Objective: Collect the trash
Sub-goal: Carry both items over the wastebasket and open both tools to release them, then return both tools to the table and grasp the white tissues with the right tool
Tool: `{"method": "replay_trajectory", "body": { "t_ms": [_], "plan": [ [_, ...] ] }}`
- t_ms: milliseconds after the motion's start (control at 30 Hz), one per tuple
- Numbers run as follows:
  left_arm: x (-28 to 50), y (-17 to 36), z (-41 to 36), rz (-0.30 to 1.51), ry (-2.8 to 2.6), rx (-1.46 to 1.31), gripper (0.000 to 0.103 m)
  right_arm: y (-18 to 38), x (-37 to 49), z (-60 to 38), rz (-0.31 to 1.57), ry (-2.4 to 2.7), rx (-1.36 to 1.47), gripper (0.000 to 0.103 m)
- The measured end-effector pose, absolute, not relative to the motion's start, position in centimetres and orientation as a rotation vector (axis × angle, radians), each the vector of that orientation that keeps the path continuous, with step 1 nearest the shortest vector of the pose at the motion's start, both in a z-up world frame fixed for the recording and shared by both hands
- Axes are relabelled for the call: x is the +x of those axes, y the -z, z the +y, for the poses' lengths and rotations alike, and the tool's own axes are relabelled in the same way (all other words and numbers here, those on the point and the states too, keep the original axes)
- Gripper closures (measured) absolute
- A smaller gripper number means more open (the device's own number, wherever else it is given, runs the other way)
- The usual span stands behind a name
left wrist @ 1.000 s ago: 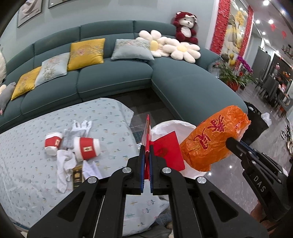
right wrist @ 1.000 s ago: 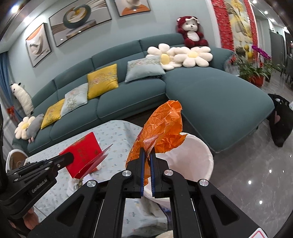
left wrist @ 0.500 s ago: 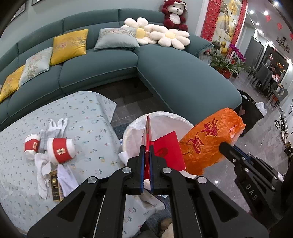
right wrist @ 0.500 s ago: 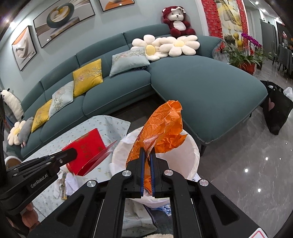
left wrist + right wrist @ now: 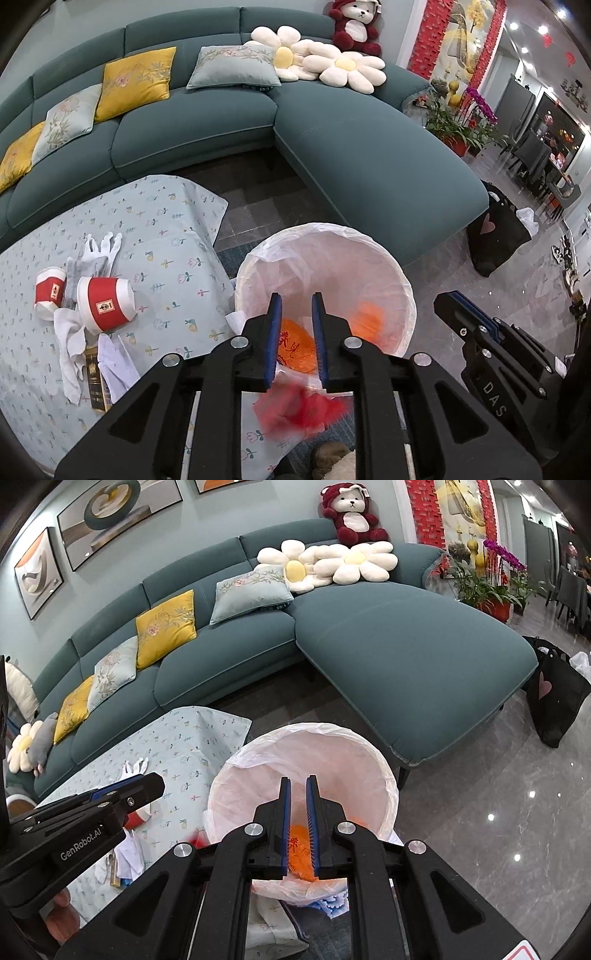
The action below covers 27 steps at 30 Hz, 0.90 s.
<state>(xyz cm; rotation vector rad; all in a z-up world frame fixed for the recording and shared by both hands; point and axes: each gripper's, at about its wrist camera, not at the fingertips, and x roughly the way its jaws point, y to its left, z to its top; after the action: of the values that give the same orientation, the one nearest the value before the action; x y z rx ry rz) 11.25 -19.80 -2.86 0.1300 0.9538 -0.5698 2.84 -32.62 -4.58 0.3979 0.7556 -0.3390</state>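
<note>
Tongs, left [image 5: 295,306] and right [image 5: 298,788], opening, gripping nothing; orange bag [image 5: 301,849] in bin [image 5: 369,749].

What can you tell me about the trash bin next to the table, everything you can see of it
The trash bin is round, open-topped and lined with a thin, wrinkled translucent white bag folded over its rim. It stands upright on the floor between the table's corner and the sofa. Crumpled orange plastic lies inside, and a blurred red item shows at its near edge.

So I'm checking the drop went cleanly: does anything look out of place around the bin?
The red envelope, blurred, is below the bin's near rim, apparently outside it. The orange bag is inside. Two paper cups lie tipped on the tablecloth.
</note>
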Motion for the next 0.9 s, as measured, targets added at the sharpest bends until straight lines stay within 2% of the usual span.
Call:
{"method": "replay_trajectory", "body": {
  "t_ms": [167,367,567,900],
  "plan": [
    [11.4,2.7,-18.9,0.948,0.548,0.119,0.078,4.5,3.0,-32.0,0.759,0.333,0.385,0.088],
    [11.6,2.4,-17.0,0.939,0.52,0.105,0.077,4.2,3.0,-31.0,0.761,0.32,0.369,0.088],
    [10.5,3.6,-14.4,0.956,0.496,0.099,0.059,4.5,2.3,-30.1,0.768,0.313,0.347,0.082],
    [8.8,6.7,-13.2,1.026,0.463,0.122,0.059,5.5,1.2,-29.9,0.795,0.31,0.353,0.082]
  ]
}}
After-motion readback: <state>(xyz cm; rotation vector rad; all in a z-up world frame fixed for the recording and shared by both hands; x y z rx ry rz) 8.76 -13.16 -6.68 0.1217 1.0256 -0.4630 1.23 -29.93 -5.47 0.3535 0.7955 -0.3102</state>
